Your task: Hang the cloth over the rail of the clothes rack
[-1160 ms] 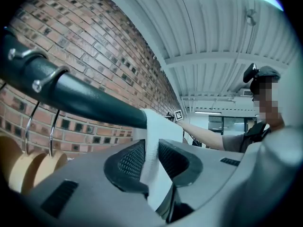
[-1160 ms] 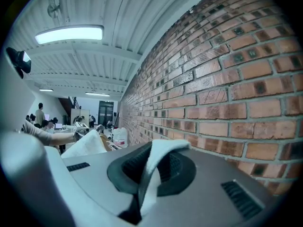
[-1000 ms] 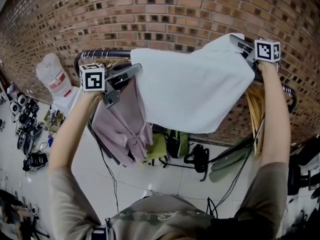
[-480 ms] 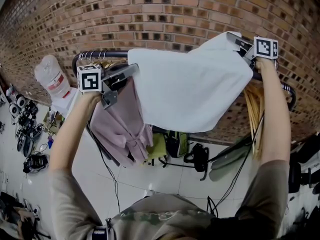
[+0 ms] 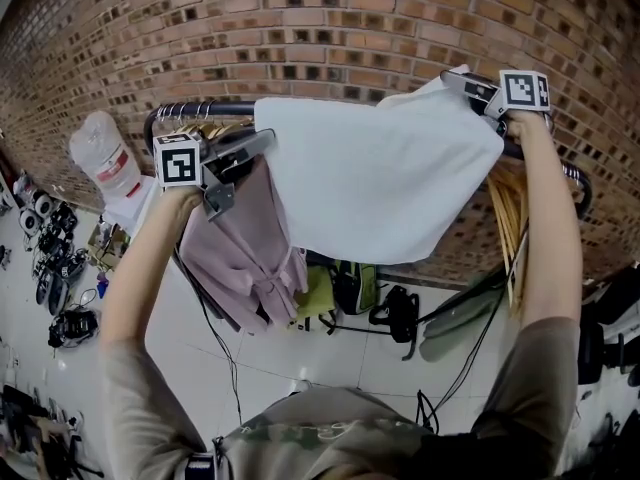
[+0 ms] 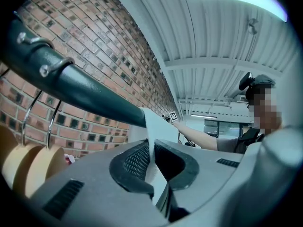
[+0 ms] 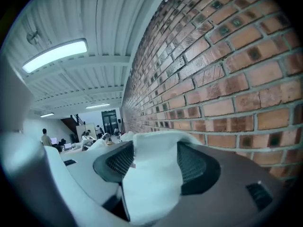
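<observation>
Head view, looking down past two raised arms toward a brick wall.

White cloth spread wide between the two grippers, top edge level with the dark rail of the clothes rack, most of the fabric hanging down in front and hiding the rail's middle stretch.

Left gripper: at the cloth's left upper corner, just beside the exposed end of the rail, pointing level. Clenched, jaws pressed together on a thin fold of the cloth, with the fabric running from the pads up to the rail right ahead.

Right gripper: at the cloth's right upper corner, close to the brick. Just opening, jaws now well apart. A loose, rounded bunch of the cloth lying in the gap between them, nearer one pad than the other, no longer pinched.

Below the left gripper, a pink garment hanging from the same rail, touching the cloth's left edge. Pale wooden hangers hooked on the rail, seen in the left gripper view. Tiled floor far below, scattered with bags and gear.
</observation>
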